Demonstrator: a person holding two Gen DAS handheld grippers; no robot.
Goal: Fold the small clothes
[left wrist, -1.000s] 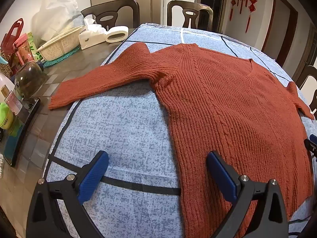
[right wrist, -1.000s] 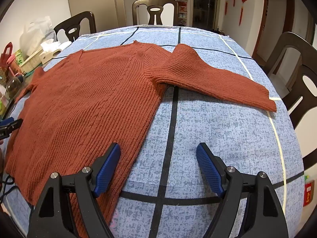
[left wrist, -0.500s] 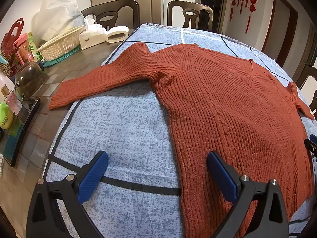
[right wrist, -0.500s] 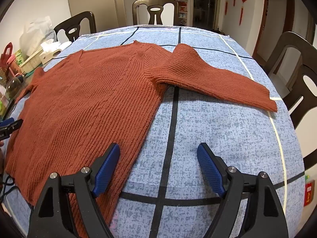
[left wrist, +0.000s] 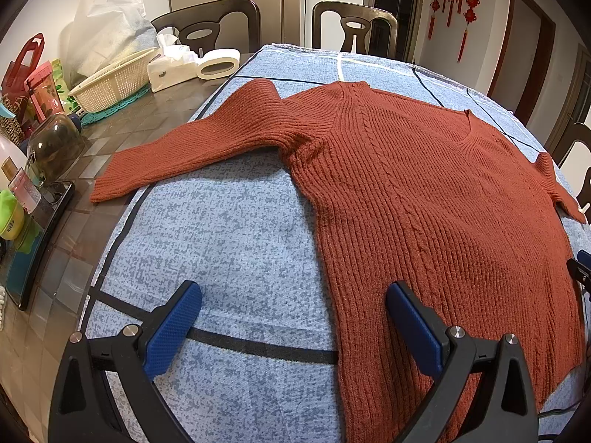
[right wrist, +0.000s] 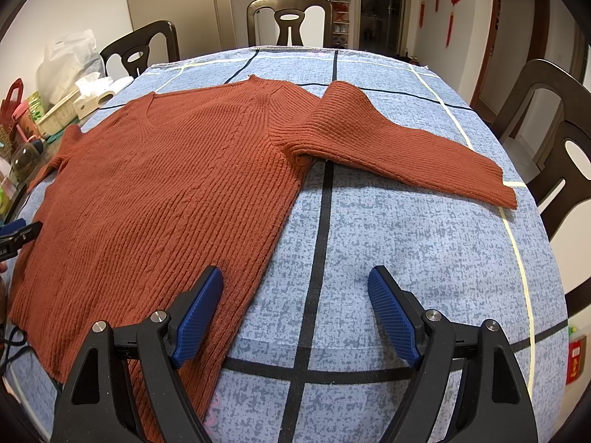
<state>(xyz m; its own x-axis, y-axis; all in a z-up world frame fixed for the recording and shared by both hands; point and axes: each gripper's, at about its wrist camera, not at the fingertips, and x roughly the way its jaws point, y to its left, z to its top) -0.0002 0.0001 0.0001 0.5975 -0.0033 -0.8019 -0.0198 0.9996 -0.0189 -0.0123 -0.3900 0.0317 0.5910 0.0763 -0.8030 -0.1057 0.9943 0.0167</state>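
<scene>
A rust-red knit sweater (left wrist: pixel 424 199) lies flat, front up, on a blue cloth (left wrist: pixel 229 236) with both sleeves spread out; it also shows in the right wrist view (right wrist: pixel 166 192). My left gripper (left wrist: pixel 293 317) is open and empty, hovering over the sweater's lower left side edge. My right gripper (right wrist: pixel 295 302) is open and empty, over the sweater's lower right side edge. The left sleeve (left wrist: pixel 192 147) reaches onto the bare table. The right sleeve (right wrist: pixel 406 144) lies on the cloth.
On the dark table (left wrist: pixel 122 125) left of the cloth stand a cream basket (left wrist: pixel 110 81), a tissue box (left wrist: pixel 173 66), a tape roll (left wrist: pixel 218 62), a glass jar (left wrist: pixel 55 144) and bottles. Wooden chairs (right wrist: pixel 291 18) ring the table.
</scene>
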